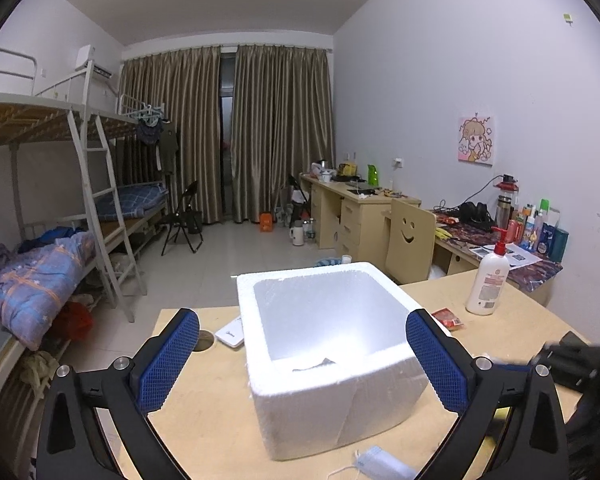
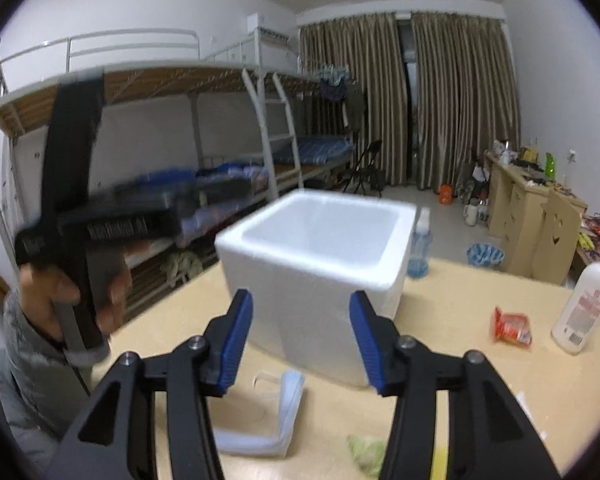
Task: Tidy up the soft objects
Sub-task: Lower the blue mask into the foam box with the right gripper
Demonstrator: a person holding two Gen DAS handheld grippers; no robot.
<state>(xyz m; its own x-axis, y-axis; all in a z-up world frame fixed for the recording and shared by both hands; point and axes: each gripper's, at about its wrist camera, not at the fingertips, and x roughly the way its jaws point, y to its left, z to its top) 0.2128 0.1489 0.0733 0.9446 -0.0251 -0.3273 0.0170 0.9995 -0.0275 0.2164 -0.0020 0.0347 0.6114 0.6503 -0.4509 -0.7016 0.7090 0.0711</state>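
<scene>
A white foam box (image 1: 332, 356) stands on the wooden table (image 1: 204, 412), with a small grey item (image 1: 320, 363) lying inside it. My left gripper (image 1: 302, 364) is open and empty, its blue pads on either side of the box. A light blue face mask (image 1: 380, 465) lies on the table in front of the box. In the right wrist view the box (image 2: 320, 276) is ahead of my right gripper (image 2: 302, 344), which is open and empty. Face masks (image 2: 276, 420) and a pale green soft item (image 2: 366, 454) lie below it.
A white pump bottle (image 1: 489, 280), a red snack packet (image 1: 448, 319) and a white card (image 1: 231, 334) lie on the table. A blue water bottle (image 2: 419, 246) stands behind the box. The person's left hand and its gripper handle (image 2: 80, 240) are at the left. Bunk beds and desks stand around.
</scene>
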